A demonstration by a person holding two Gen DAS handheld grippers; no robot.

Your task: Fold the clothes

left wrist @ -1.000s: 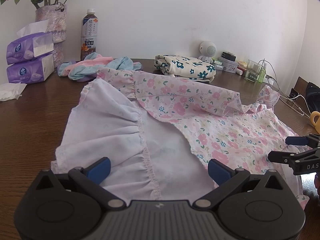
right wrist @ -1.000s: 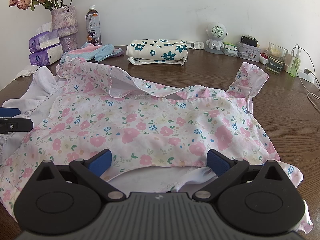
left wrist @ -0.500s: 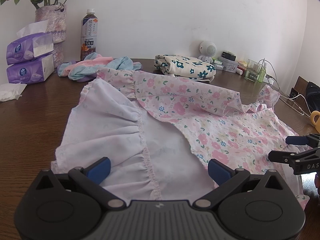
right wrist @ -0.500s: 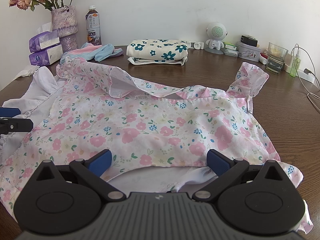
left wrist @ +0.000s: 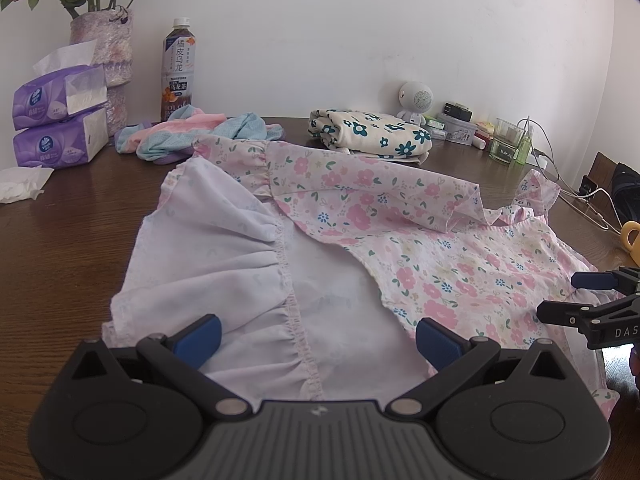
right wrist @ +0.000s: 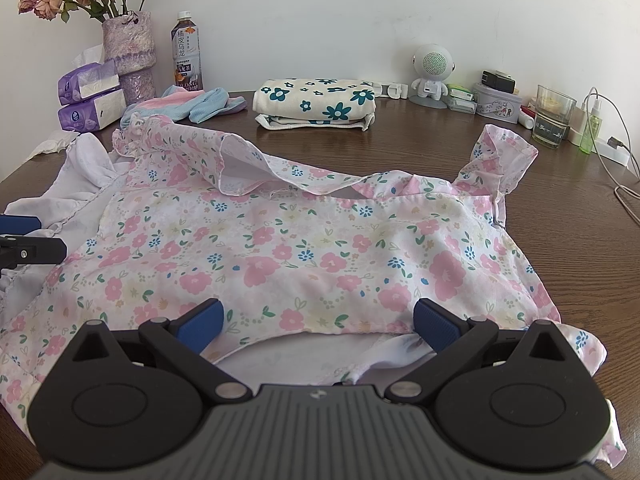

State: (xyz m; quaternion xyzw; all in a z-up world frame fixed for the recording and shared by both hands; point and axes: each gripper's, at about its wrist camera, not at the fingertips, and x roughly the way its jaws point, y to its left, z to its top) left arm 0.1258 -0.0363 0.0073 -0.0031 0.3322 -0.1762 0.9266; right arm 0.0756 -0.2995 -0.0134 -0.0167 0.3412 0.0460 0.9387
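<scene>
Over the near hem, left tool (left wrist: 316, 334) and right tool (right wrist: 316, 320) both spread wide, gripping nothing.
Floral dress (right wrist: 304, 248) lies flat on the desk (right wrist: 440, 136), skirt flipped to pale lining; folded flowered cloth (right wrist: 316, 102) behind.

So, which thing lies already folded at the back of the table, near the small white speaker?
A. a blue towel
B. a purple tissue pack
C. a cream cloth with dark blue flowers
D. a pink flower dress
C: the cream cloth with dark blue flowers sits as a neat folded stack beside the white speaker, while the pink dress is spread open in front of it.
</scene>
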